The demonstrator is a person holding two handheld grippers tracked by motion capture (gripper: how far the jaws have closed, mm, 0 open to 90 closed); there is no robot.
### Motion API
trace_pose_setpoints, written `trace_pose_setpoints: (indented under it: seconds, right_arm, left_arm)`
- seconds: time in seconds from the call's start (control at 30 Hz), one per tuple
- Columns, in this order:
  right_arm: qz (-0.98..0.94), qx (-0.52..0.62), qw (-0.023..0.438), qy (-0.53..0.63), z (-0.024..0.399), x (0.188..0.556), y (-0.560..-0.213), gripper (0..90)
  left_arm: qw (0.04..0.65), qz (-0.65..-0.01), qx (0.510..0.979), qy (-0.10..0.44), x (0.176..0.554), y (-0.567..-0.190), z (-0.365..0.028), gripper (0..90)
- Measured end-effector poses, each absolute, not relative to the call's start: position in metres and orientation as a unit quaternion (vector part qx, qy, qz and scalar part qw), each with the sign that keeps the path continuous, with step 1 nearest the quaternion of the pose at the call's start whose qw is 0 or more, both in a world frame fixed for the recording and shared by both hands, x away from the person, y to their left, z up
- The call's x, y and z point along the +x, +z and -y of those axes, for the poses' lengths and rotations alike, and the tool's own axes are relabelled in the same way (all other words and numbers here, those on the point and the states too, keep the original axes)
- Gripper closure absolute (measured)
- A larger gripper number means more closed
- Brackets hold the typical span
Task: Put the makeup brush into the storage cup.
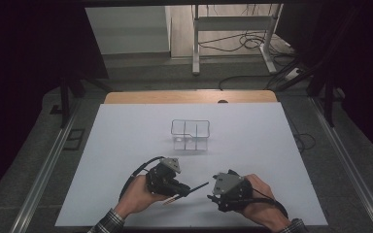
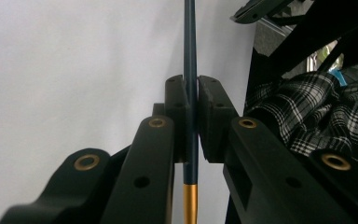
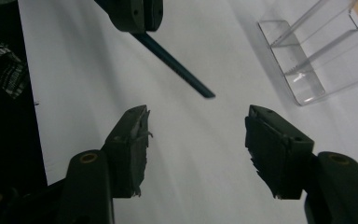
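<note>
While the left tool (image 1: pixel 183 190) sat low on the white tabletop (image 1: pixel 126 145), its jaws were clamped tight on a thin dark-blue stick (image 2: pixel 189 70), probably a pen or brush, can't really tell which. In the left gripper view the stick ran straight up between the two pads, with a gold section (image 2: pixel 190 203) poking out below the jaws, so it was gripped somewhere around mid-length. From the high view the dark end pointed right toward the other tool, and a pale end stuck out on the near side by the left hand (image 1: pixel 138 194).

The right tool (image 3: pixel 196 135) was wide open, nothing between its jaws, just bare tabletop showing in the gap. In the right gripper view the stick's dark tip (image 3: pixel 207 94) sat just beyond and between those open jaws, not touching either one. The right hand (image 1: pixel 260 204) held that tool close to the near edge, facing left toward the stick.

Further back, about mid-tabletop, there was a clear plastic organizer (image 1: pixel 190 135) with dividers inside, well apart from both tools. It looked empty as far as I could make out. A plaid sleeve (image 2: pixel 307 112) showed up at the side of the left gripper view. A wooden strip (image 1: pixel 189 96) ran along the far edge.
</note>
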State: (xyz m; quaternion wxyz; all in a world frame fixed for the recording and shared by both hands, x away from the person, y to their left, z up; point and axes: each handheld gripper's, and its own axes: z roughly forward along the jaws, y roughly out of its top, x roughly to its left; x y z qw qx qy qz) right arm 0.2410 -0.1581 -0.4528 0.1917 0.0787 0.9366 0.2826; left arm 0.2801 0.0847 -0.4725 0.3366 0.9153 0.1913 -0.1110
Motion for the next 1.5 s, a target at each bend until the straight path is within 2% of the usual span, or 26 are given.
trace_pose_setpoints:
  seconds: [0.33,0.37,0.63,0.67,0.83,0.87,0.9,1.0,1.03,1.07,1.13,1.17,1.2,1.23,1.27,1.3,1.37,1.5]
  right_arm:
    - [-0.943,0.039,0.187,0.273,0.144,0.242,-0.457,51.3]
    - [-0.943,0.037,0.185,0.273,0.143,0.242,-0.458,52.6]
    - [-0.951,0.007,0.168,0.26,0.136,0.242,-0.464,59.1]
    - [-0.953,0.001,0.167,0.254,0.135,0.242,-0.464,61.7]
    - [-0.955,-0.011,0.162,0.25,0.133,0.242,-0.466,68.0]
    - [-0.955,-0.014,0.161,0.247,0.133,0.242,-0.466,72.3]
    - [-0.955,-0.014,0.161,0.247,0.133,0.242,-0.466,72.3]
    - [-0.959,-0.021,0.15,0.24,0.133,0.242,-0.467,77.4]
    - [-0.962,-0.026,0.132,0.237,0.133,0.242,-0.469,84.3]
    - [-0.962,-0.026,0.129,0.238,0.133,0.241,-0.469,84.8]
    - [-0.964,-0.014,0.122,0.236,0.132,0.241,-0.469,85.0]
    - [-0.964,-0.014,0.122,0.236,0.132,0.241,-0.469,85.0]
    - [-0.965,-0.003,0.122,0.234,0.135,0.242,-0.468,85.1]
    - [-0.965,-0.003,0.122,0.234,0.135,0.242,-0.468,85.1]
    - [-0.964,0.001,0.113,0.239,0.136,0.244,-0.469,85.1]
    - [-0.965,0.008,0.114,0.237,0.138,0.245,-0.47,85.1]
    - [-0.964,0.013,0.117,0.238,0.139,0.246,-0.469,85.1]
    - [-0.963,0.034,0.115,0.243,0.143,0.249,-0.468,85.1]
  left_arm:
    - [0.317,-0.17,0.925,-0.12,0.281,-0.473,-0.075,84.1]
    - [0.326,-0.184,0.919,-0.123,0.279,-0.474,-0.073,84.1]
    - [0.314,-0.176,0.924,-0.132,0.278,-0.474,-0.07,84.1]
    - [0.304,-0.162,0.93,-0.13,0.28,-0.474,-0.071,84.1]
    - [0.315,-0.172,0.923,-0.135,0.277,-0.474,-0.068,84.0]
    - [0.315,-0.172,0.924,-0.136,0.277,-0.474,-0.068,84.0]
    - [0.305,-0.155,0.93,-0.133,0.28,-0.473,-0.069,84.0]
    - [0.318,-0.17,0.924,-0.13,0.278,-0.473,-0.069,83.4]
    - [0.323,-0.174,0.922,-0.12,0.278,-0.471,-0.07,80.8]
    - [0.333,-0.175,0.921,-0.101,0.28,-0.467,-0.075,79.5]
    - [0.338,-0.182,0.92,-0.086,0.279,-0.465,-0.077,65.3]
    - [0.339,-0.185,0.92,-0.069,0.28,-0.463,-0.08,65.3]
    - [0.346,-0.191,0.917,-0.059,0.28,-0.461,-0.083,55.2]
    - [0.354,-0.201,0.912,-0.051,0.279,-0.459,-0.085,55.2]
    - [0.357,-0.204,0.91,-0.043,0.279,-0.458,-0.087,51.0]
    - [0.368,-0.217,0.904,-0.028,0.278,-0.455,-0.092,43.0]
    - [0.373,-0.222,0.901,-0.018,0.278,-0.454,-0.095,39.4]
    - [0.385,-0.242,0.891,0.005,0.277,-0.452,-0.105,24.2]
